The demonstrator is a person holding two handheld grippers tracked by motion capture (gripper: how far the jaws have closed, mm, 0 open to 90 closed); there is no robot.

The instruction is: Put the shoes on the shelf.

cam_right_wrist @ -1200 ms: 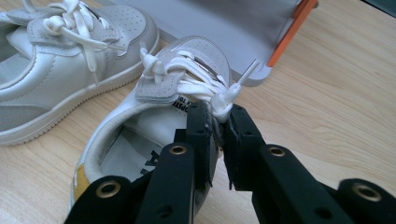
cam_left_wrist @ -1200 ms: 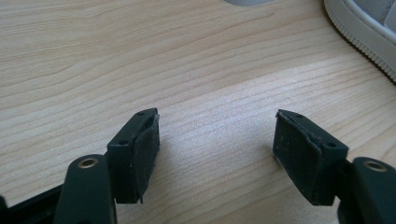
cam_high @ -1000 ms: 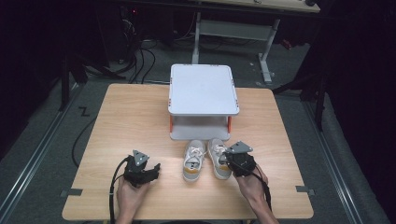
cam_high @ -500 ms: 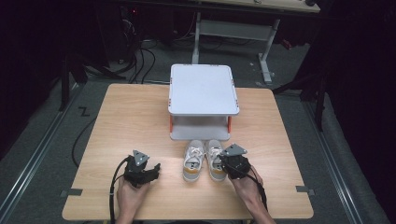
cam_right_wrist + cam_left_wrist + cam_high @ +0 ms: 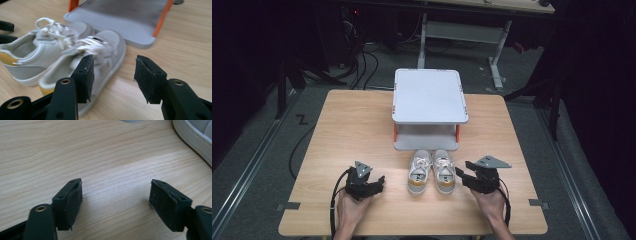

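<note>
The pair of shoes [image 5: 432,172] stands side by side on the table [image 5: 342,130], near its front edge, toes pointing away from the person and heels toward the person. Both are pale grey with white laces and a yellow heel patch. The toes lie just in front of the lower deck of the rack [image 5: 428,95], a grey two-level stand with orange posts at the table's centre; from the high view, toes and lower deck are close, contact not determinable.

Right tongs [image 5: 466,172]: held in the right hand [image 5: 490,201], just beside the right shoe [image 5: 444,171] at its outer side. The jaws have just been opening and now stand spread. In the right gripper view [image 5: 113,75] the right shoe lies ahead and to the left of the jaws, one pad [image 5: 88,75] overlapping its side in the picture; no pad presses on it, and nothing sits in the gap but bare table.

Left tongs [image 5: 376,184]: held in the left hand [image 5: 348,207], resting low over the table, apart from the left shoe [image 5: 420,172]. The jaws have just opened a little further and stand spread, with only wood grain between them in the left gripper view [image 5: 115,200]. A shoe sole edge [image 5: 192,135] shows at that view's upper right corner, clear of the pads.
</note>
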